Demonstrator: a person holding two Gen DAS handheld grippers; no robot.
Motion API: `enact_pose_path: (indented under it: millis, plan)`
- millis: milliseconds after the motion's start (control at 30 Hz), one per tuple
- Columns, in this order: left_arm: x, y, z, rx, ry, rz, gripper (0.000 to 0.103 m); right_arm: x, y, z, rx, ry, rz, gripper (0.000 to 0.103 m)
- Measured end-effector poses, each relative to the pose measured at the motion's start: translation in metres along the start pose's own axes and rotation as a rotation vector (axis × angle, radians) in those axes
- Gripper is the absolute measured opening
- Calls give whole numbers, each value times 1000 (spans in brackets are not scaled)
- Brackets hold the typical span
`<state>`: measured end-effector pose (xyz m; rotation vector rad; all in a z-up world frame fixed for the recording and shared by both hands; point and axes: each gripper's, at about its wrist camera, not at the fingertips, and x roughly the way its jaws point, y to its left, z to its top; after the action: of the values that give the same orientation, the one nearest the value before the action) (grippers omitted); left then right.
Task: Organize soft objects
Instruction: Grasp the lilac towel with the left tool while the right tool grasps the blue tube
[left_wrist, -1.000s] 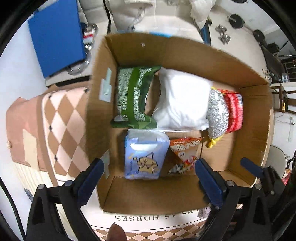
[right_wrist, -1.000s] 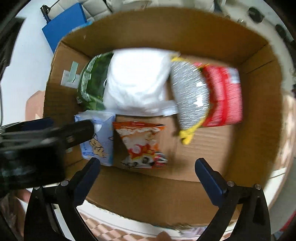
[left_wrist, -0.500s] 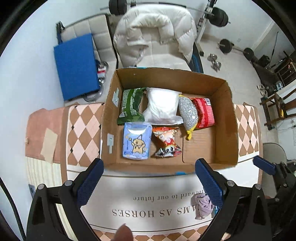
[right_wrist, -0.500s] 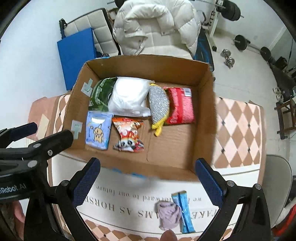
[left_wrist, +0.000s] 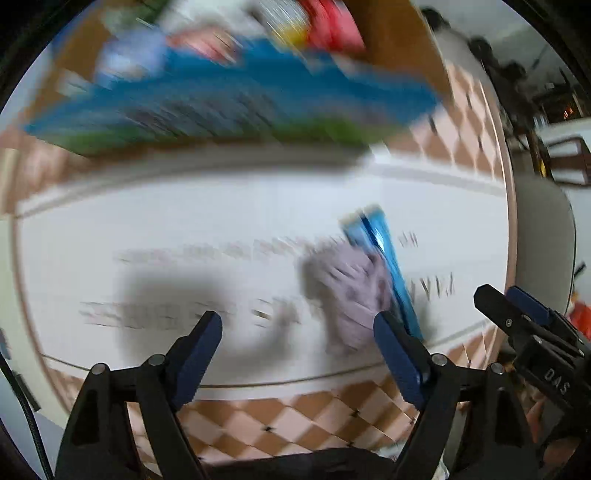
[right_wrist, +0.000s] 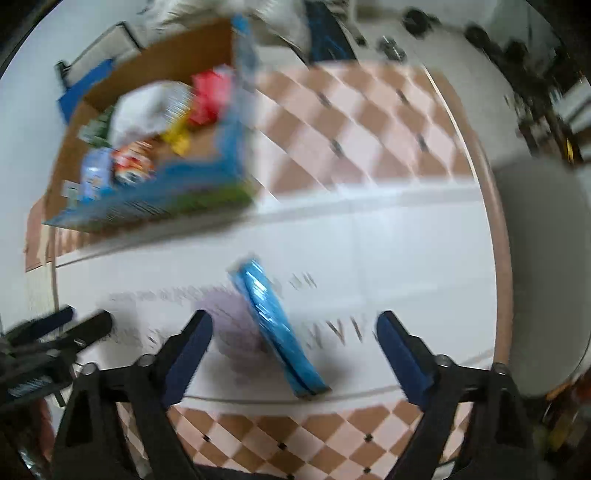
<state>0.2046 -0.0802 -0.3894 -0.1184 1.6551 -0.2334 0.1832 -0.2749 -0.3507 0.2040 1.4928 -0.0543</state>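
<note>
Blue-padded left hand-held gripper (left_wrist: 297, 338) and right hand-held gripper (right_wrist: 293, 338) both wide open, empty, above blue packet (right_wrist: 275, 328)

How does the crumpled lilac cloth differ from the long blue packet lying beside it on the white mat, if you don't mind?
The crumpled lilac cloth is bunched, matte and shapeless; the long blue packet is flat, glossy and narrow. The cloth lies to the packet's left. Both rest on the white mat, outside the cardboard box, ungripped.
</note>
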Motion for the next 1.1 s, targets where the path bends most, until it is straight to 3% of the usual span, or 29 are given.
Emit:
enact_pose_path:
  millis: [133, 233, 367, 400, 667, 867, 933, 967, 1033, 1100]
  plan:
    - [47, -30, 3, 15, 105, -32, 83, 17, -31, -18, 41, 31, -20, 74]
    - [73, -37, 10, -13, 134, -25, 83, 25, -38, -25, 35, 55, -22, 74]
    - [83, -37, 9, -1, 128, 32, 41, 37, -35, -26, 0, 86, -19, 74]
    - [82, -36, 6, 16, 124, 55, 39, 41, -30, -25, -12, 95, -16, 74]
    - [82, 9, -18, -27, 94, 191, 39, 90, 27, -9, -138, 162, -35, 74]
    - [85, 14, -24, -47, 73, 180, 39, 126, 52, -5, -129, 237, -96, 73]
    - [86, 19, -21, -53, 71, 172, 38, 133, 55, -10, -107, 263, -108, 50]
    - [85, 21, -21, -55, 69, 172, 38, 131, 57, -13, -96, 245, -118, 45]
    - [80, 25, -23, -64, 70, 165, 38, 130, 59, -17, -81, 244, -110, 24]
    - [70, 26, -24, -66, 52, 151, 38, 129, 61, -22, -60, 255, -81, 20]
